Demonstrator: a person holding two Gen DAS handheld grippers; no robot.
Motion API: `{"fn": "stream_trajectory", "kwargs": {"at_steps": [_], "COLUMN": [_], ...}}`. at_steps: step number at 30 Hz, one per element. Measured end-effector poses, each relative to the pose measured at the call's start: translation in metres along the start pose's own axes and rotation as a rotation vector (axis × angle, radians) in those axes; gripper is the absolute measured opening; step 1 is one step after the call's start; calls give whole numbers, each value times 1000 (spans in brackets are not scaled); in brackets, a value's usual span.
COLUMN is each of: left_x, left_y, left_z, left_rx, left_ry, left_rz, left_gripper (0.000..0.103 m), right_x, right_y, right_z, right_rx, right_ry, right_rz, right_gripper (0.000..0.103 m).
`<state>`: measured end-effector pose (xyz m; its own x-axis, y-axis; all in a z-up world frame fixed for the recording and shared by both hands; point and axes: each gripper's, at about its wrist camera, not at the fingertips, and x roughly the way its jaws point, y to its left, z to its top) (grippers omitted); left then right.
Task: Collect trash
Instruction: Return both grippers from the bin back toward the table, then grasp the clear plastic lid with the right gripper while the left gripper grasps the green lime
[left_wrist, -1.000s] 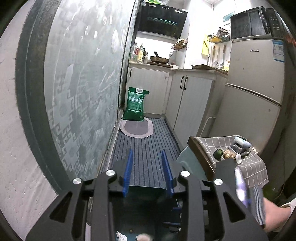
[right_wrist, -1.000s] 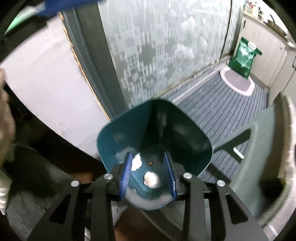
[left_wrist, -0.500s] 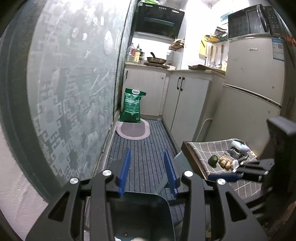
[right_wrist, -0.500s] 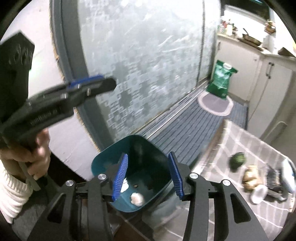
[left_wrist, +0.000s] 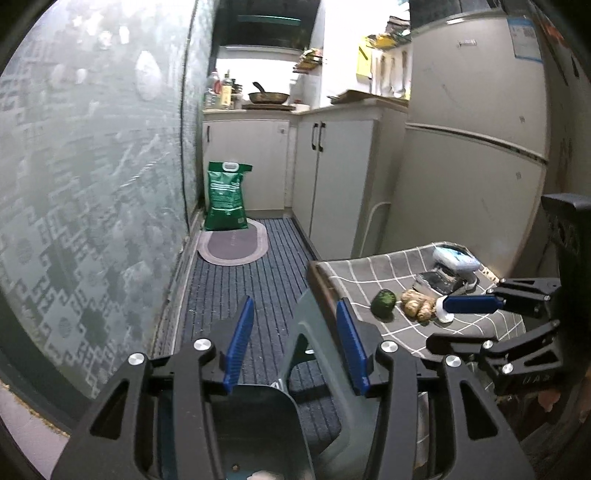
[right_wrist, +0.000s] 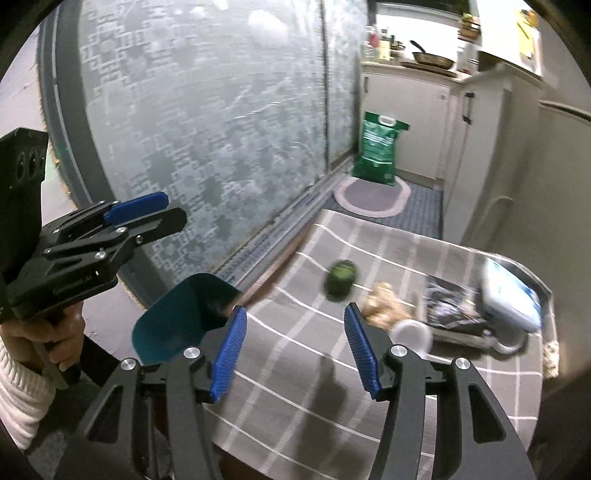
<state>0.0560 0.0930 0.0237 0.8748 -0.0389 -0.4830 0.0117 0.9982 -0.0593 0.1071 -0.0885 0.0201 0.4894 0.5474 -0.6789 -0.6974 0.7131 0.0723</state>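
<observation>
While both tools gape empty, scraps litter the tablecloth (right_wrist: 295, 332).

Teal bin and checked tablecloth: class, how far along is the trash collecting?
Done: pale scraps lie in the teal bin. In hand: nothing; the right gripper and left gripper, jaws just opening, are both empty. Left: the green lump, ginger-like piece and white cup on the tablecloth.

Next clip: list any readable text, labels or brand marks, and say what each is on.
None can be read.
Green bag: white print, too small.
Fridge sticker: blurred.
Left gripper body: embossed lettering, illegible.
Right gripper body: faint embossed marks, illegible.
</observation>
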Motion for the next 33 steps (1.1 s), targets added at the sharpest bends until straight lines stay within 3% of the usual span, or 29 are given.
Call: {"fn": "stream_trajectory", "kwargs": {"at_steps": [10, 24, 27, 31, 33], "left_x": [33, 65, 70, 78, 82], "left_y": [-38, -61, -66, -72, -74], "left_z": [1, 1, 2, 0, -2], "left_rx": [56, 71, 73, 87, 95], "left_ry": [54, 116, 123, 138, 148], "left_rz": [-30, -51, -53, -47, -44], "left_gripper": [50, 50, 50, 50, 50], "right_x": [-5, 14, 19, 22, 22], "right_y": [-48, -70, -68, -63, -64], "right_z": [-19, -29, -28, -25, -24], "right_rx": [98, 140, 133, 116, 117], "right_ry": [17, 30, 28, 30, 30], "right_rz": [-46, -52, -55, -59, -59], "right_gripper": [56, 55, 49, 32, 30]}}
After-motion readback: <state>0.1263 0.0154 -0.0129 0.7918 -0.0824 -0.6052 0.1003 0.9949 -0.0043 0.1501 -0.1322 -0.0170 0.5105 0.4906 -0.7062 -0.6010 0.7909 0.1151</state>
